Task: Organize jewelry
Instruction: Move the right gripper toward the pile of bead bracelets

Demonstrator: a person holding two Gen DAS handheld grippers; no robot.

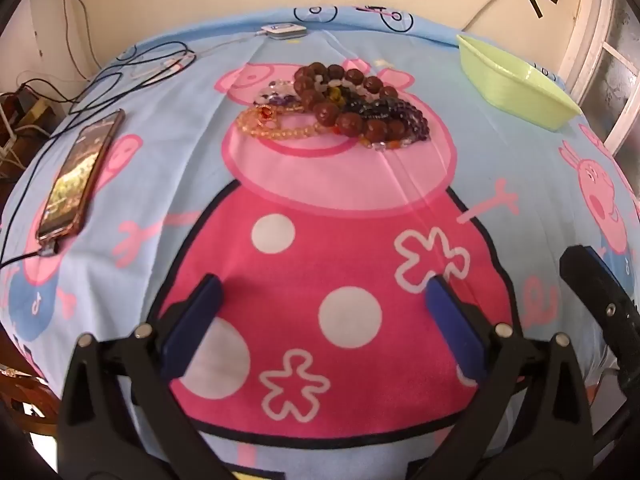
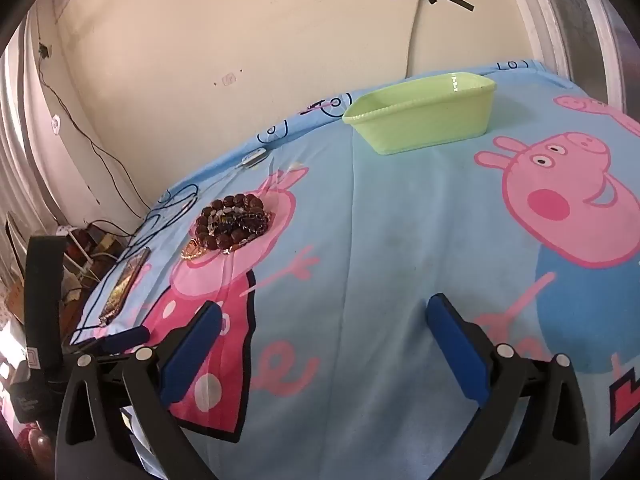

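A pile of bead bracelets (image 1: 340,108) lies on the cartoon cloth: large brown beads, purple beads, dark beads and an orange strand (image 1: 272,130) at its left. It also shows in the right wrist view (image 2: 230,224). A light green bowl (image 1: 516,80) stands at the far right, empty as seen in the right wrist view (image 2: 424,116). My left gripper (image 1: 324,288) is open and empty, well short of the pile. My right gripper (image 2: 324,312) is open and empty, over bare cloth between pile and bowl.
A phone (image 1: 80,172) on a cable lies at the left edge. Black cables (image 1: 132,68) and a small white device (image 1: 284,32) lie at the back left. The wall is just behind the table. The left gripper shows at the right wrist view's left edge (image 2: 120,338).
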